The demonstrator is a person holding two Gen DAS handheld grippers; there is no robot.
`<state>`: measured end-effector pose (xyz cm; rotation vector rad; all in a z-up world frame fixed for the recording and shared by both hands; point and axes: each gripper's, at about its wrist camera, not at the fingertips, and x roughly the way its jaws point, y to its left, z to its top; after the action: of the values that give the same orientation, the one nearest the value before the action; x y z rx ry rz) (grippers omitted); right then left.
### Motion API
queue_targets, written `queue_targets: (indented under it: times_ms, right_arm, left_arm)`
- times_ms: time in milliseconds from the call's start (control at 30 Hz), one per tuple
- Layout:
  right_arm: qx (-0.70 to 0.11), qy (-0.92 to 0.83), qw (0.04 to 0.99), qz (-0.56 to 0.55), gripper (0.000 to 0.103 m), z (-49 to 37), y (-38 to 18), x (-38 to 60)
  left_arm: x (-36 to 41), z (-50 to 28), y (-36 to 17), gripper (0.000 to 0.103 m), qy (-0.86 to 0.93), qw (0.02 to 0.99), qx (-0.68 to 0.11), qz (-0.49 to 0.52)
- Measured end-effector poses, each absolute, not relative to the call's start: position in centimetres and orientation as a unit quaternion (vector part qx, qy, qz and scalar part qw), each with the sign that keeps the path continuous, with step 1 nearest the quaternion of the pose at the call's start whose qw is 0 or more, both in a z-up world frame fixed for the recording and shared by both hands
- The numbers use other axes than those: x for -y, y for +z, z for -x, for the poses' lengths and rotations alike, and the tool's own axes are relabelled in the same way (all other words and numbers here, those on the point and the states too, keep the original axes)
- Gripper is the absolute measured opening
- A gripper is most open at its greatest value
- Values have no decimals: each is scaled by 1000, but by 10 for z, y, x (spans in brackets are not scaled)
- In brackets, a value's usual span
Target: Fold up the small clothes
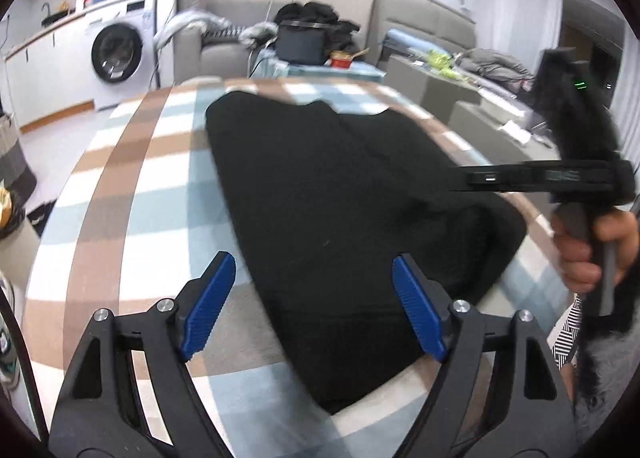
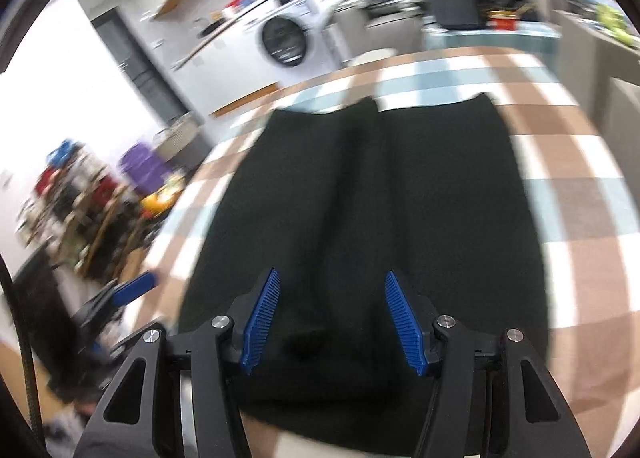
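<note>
A black garment (image 1: 340, 198) lies flat on a checked tablecloth (image 1: 132, 178), folded lengthwise with its far end split in two. My left gripper (image 1: 314, 290) is open and empty, hovering over the garment's near left edge. The right gripper's body and the hand holding it (image 1: 580, 194) show at the right edge of the left wrist view. In the right wrist view the garment (image 2: 368, 198) fills the middle and my right gripper (image 2: 332, 302) is open and empty above its near end. The left gripper's blue pad (image 2: 132, 290) shows blurred at the left.
The table's tablecloth (image 2: 580, 162) extends right of the garment. Beyond the table stand a washing machine (image 1: 116, 50), a sofa with dark clothes (image 1: 312, 18), a small table with a red bowl (image 1: 340, 60) and cluttered shelves (image 2: 72, 198) on the left.
</note>
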<state>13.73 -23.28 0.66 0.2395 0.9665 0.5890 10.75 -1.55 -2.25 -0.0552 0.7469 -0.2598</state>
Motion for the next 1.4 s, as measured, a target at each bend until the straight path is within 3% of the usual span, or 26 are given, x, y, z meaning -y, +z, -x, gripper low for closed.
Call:
queue_targets:
  times_ms: [433,733,833,933,1033,1267,1400]
  right_arm:
    - [-502,332,797,-52,56,-123,-20,216]
    - [-502,348,770,-186,56,-145,-35,232]
    - [-497,346,776,-175,54,-143,-34,228]
    - [-483,331,794,-165,35,-142,-30,223]
    - [-470,317,810,-149,9,-144,-28,216]
    - [-442,320,831,-109,5,-126,18,224]
    - [-501,277,819,-37,10,-131,-11,217]
  left_arm:
    - [13,-125,-48,79,-113,909,-401,26]
    - [21,-126,-57,79,-121,900,-419,15]
    - [22,-125,-57,79,-122,900,-419,12]
    - [22,-125,-58,79,-123,898,-422,13]
    - [21,-125,-57,79,-122,898,-423,13]
    - [21,-120,-45,79,-133,901,-412,16]
    - [23,-120,-48,79,-133,899,-417,12]
